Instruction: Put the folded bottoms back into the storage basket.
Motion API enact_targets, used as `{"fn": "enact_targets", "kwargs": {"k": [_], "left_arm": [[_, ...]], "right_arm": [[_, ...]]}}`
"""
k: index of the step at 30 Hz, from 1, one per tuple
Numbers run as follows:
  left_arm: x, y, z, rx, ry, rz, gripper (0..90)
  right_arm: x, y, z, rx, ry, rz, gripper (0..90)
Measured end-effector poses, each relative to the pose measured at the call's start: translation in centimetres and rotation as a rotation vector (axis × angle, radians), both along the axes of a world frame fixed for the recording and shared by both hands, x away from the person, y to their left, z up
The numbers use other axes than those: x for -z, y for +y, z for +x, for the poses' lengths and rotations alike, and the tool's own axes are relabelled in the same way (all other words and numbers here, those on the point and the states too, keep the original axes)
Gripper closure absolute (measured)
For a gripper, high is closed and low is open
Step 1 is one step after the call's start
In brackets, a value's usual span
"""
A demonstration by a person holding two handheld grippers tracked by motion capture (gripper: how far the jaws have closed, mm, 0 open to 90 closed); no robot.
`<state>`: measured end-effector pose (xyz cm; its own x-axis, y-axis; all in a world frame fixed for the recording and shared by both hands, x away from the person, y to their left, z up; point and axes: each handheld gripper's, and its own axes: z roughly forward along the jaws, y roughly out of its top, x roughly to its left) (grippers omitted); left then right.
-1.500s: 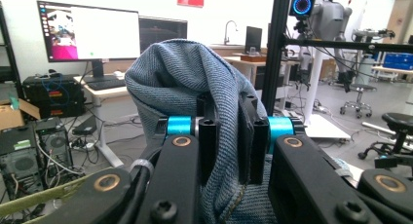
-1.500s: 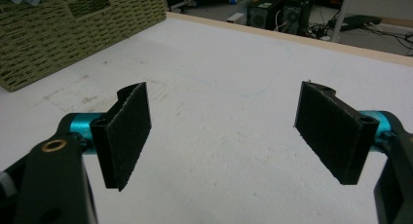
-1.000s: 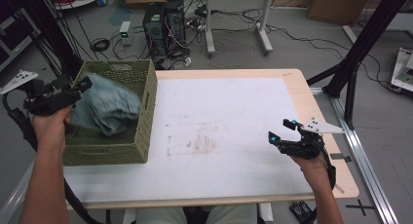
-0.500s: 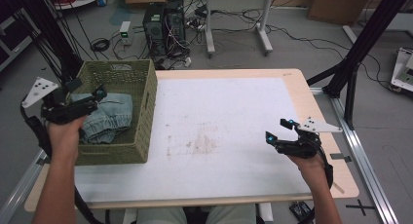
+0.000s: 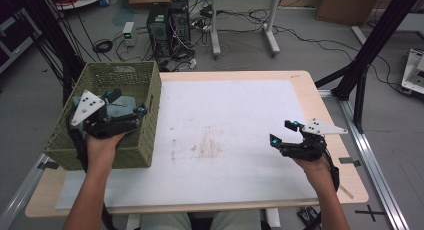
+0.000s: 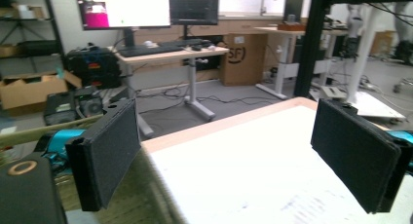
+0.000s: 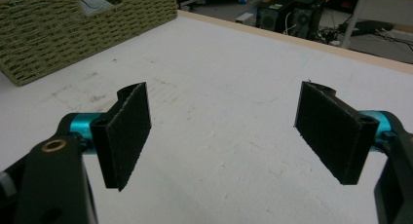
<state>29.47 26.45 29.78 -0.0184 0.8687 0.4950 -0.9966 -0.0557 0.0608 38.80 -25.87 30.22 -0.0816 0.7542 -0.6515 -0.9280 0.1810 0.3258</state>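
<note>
In the high view, the left gripper (image 5: 127, 106) hovers over the green woven basket (image 5: 150, 135) at the table's left edge, with blue cloth (image 5: 125, 104) lying inside just beneath it, largely hidden by the gripper and hand. The right gripper (image 5: 283, 132) rests spread over the white mat (image 5: 225, 120), well apart.

In the left gripper view, the left gripper (image 6: 243, 156) has its jaws wide apart, empty; the basket rim (image 6: 44, 129) is blurred.

In the right gripper view, the right gripper (image 7: 224, 131) has its jaws spread, nothing between; the basket (image 7: 73, 24) sits far off, cloth (image 7: 95, 2) barely visible.
</note>
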Motion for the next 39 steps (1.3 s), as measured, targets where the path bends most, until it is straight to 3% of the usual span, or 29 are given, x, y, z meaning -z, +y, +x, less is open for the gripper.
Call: {"fn": "enact_targets", "kwargs": {"k": [21,28,39], "left_arm": [[0.7,-7.9,3.0,-0.031,0.017,0.161,10.7],[0.5,-9.4,4.4,-0.035,0.038,0.188,10.7],[0.2,-10.4,5.6,-0.034,0.056,0.203,10.7]], "right_arm": [[0.3,0.0,-0.5,0.007,-0.031,0.011,21.4],[0.3,0.1,-0.6,0.006,-0.029,0.007,21.4],[0.4,-0.1,-0.6,0.006,-0.03,0.013,21.4]]}}
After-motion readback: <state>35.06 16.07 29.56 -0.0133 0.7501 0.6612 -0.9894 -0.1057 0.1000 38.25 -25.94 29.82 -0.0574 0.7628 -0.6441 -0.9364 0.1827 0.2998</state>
